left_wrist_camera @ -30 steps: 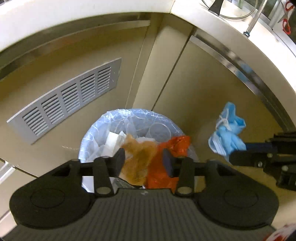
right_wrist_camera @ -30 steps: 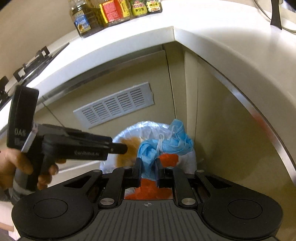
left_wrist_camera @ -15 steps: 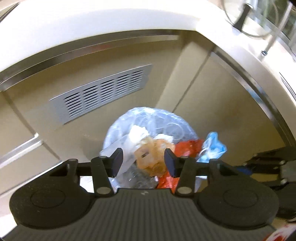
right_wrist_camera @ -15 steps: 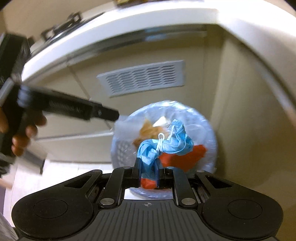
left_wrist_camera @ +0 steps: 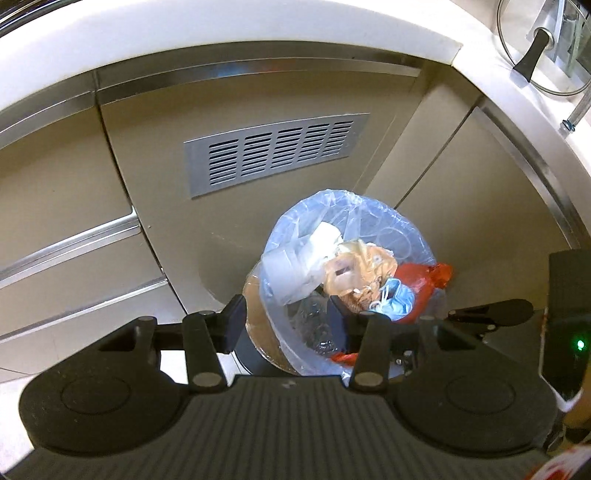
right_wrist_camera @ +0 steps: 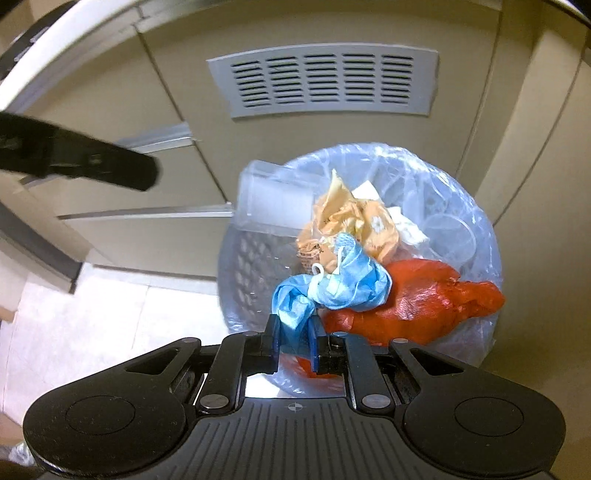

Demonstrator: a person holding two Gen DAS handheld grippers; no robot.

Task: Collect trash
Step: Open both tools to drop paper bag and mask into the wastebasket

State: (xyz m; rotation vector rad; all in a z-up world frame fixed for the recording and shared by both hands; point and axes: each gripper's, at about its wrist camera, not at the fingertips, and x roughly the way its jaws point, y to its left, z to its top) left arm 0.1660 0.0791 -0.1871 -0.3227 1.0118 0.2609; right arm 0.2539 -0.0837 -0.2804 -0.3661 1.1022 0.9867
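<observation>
We are in a home kitchen: a pale worktop (left_wrist_camera: 258,29) runs round a corner above beige cupboard fronts (left_wrist_camera: 55,206) with metal strip handles (left_wrist_camera: 74,236). A glass pan lid (left_wrist_camera: 535,48) lies on that worktop, a slotted vent (left_wrist_camera: 275,155) sits in one cupboard front, and a lined waste bin (right_wrist_camera: 476,236) full of wrappers stands on the tiled floor (right_wrist_camera: 74,332).

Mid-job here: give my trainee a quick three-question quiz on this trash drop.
1. True or false: the right tool is shut on the blue mask.
2. What colour is the bag beside the mask in the bin?
3. The left tool is: A) open and empty, B) gripping a bottle, C) gripping the bag.

Key: 1 true; 2 red; 3 A.
</observation>
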